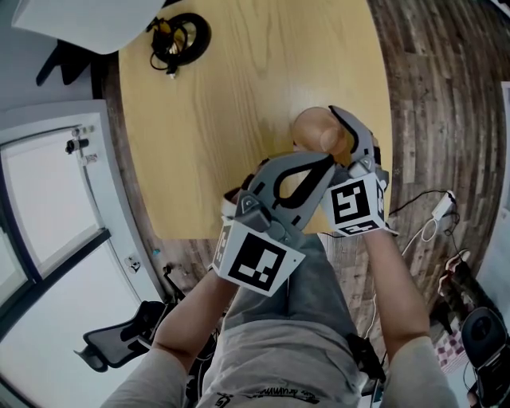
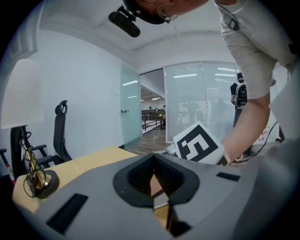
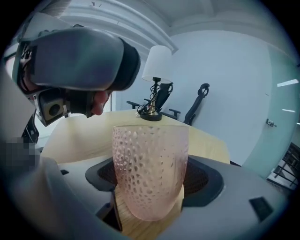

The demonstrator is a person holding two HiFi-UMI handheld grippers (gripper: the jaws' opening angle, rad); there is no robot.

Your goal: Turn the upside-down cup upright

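Observation:
A pink dimpled glass cup (image 3: pixel 150 173) stands between the jaws of my right gripper (image 3: pixel 152 182), wide end up and rounded end down just over the wooden table (image 3: pixel 84 136). The jaws press on its two sides. In the head view the cup (image 1: pixel 315 131) shows as a tan rounded shape near the table's front edge, with my right gripper (image 1: pixel 341 135) around it. My left gripper (image 1: pixel 323 165) sits just left of the cup, its jaws shut with nothing between them (image 2: pixel 157 185).
A lamp base with a coiled cable (image 1: pixel 179 36) stands at the table's far left corner under a white shade (image 1: pixel 88 20). The table's (image 1: pixel 239 96) front edge runs just under the grippers. A black office chair (image 1: pixel 119 339) and floor cables (image 1: pixel 434 211) lie beyond it.

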